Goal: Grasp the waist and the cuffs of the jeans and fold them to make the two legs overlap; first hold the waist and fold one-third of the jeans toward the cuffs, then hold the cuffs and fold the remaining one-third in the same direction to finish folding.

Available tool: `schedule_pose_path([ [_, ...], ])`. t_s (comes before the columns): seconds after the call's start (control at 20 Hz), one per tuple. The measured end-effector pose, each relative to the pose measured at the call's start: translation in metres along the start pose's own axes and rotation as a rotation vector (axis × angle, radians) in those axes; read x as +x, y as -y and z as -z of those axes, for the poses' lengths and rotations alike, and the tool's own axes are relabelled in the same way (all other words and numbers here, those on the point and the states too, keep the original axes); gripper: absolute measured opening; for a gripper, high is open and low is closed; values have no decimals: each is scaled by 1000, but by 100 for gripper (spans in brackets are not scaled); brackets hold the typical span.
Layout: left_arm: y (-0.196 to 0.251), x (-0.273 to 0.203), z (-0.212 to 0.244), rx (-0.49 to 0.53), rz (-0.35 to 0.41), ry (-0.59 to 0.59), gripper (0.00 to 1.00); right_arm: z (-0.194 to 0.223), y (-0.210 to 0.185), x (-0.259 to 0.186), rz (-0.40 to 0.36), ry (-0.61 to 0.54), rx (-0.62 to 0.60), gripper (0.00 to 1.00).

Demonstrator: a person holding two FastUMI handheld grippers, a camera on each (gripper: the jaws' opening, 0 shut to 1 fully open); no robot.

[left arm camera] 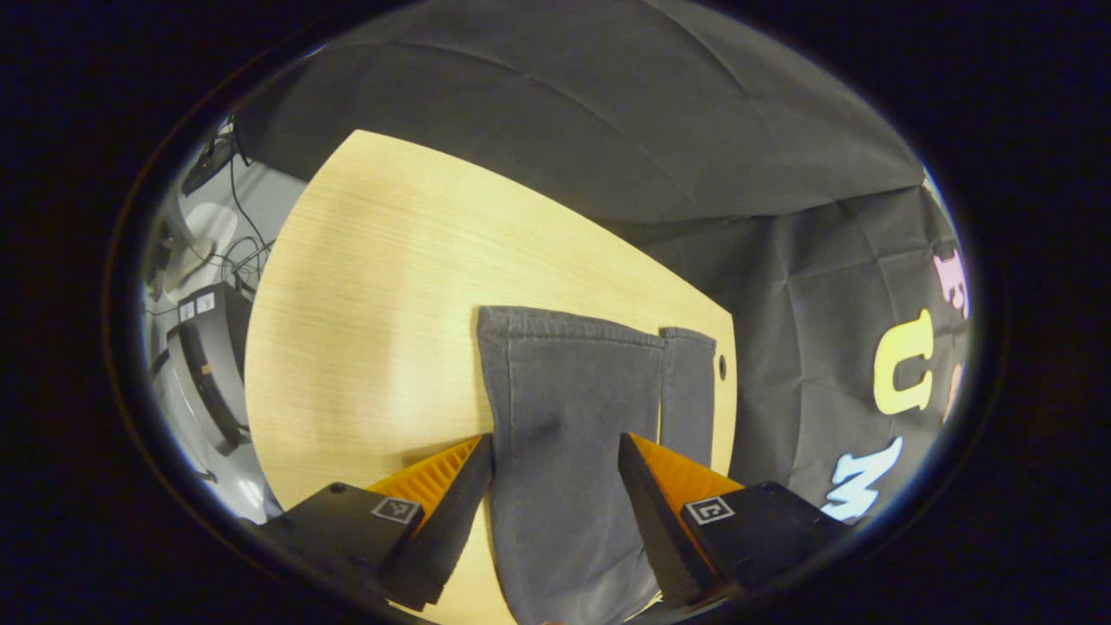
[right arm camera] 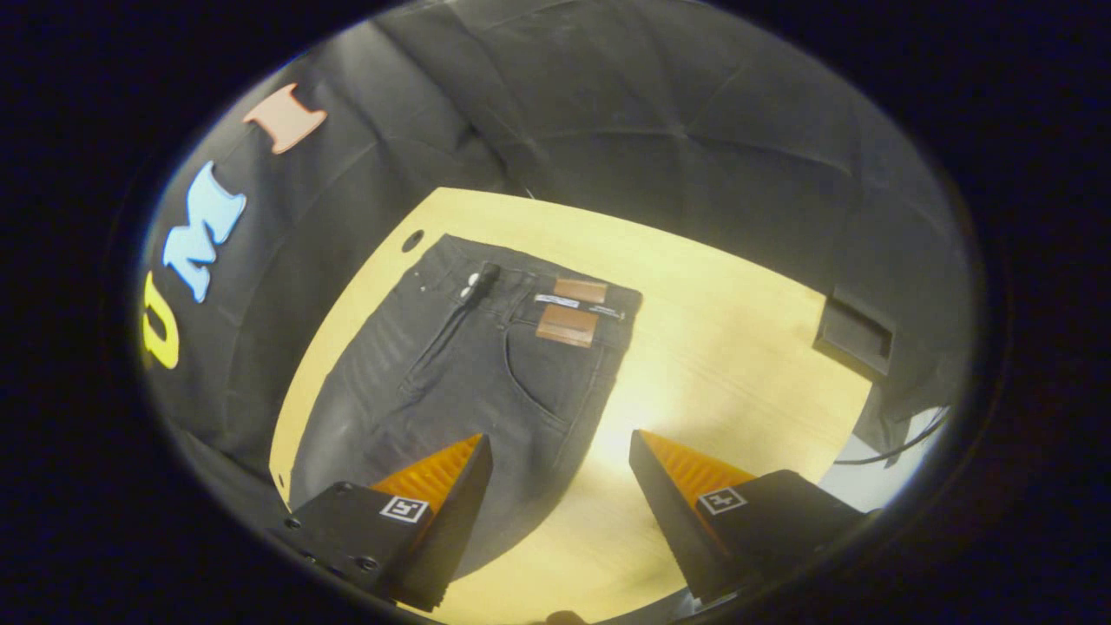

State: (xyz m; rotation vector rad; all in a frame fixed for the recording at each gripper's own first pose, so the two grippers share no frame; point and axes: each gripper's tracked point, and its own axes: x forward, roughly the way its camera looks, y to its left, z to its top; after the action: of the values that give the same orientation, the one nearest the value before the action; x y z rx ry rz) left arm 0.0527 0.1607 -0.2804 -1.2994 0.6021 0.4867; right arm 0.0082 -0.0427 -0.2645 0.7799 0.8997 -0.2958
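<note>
Jeans (right arm camera: 469, 365) flat on table (left arm camera: 364, 304), unfolded; left gripper (left arm camera: 555, 486) open over cuffs (left arm camera: 573, 334); right gripper (right arm camera: 560, 482) open near waist (right arm camera: 529, 291); first fold pending, next: pinch both ends.

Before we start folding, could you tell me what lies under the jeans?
The jeans lie flat on the wooden table, bare around them. Whatever might sit beneath the fabric is covered.

In the left gripper view the jeans (left arm camera: 568, 417) ran off the bottom edge, their waist end out of sight, and the far leg (left arm camera: 688, 395) lay mostly hidden behind the nearer one. In the right gripper view the cuffs were cut off below; the waist labels (right arm camera: 568, 314) were too small to make out.
</note>
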Motion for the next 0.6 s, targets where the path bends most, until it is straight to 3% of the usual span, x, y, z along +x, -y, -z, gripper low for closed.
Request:
schedule_pose_path([
  [0.25,14,11,4,-24,66,-18,92,6,-2,21,-5,-24,76,95],
  [0.3,13,11,6,-23,69,-23,84,7,-5,25,-9,-28,86,95],
  [0.4,13,13,8,-28,71,-30,92,4,-19,31,-40,-23,88,95],
  [0.5,15,17,10,-30,75,-35,82,1,-32,39,-47,-23,78,95],
  [0.55,15,18,10,-29,74,-36,88,0,-37,43,-48,-26,65,92],
  [0.6,13,21,12,-29,67,-40,78,2,-40,47,-39,-32,48,89],
])
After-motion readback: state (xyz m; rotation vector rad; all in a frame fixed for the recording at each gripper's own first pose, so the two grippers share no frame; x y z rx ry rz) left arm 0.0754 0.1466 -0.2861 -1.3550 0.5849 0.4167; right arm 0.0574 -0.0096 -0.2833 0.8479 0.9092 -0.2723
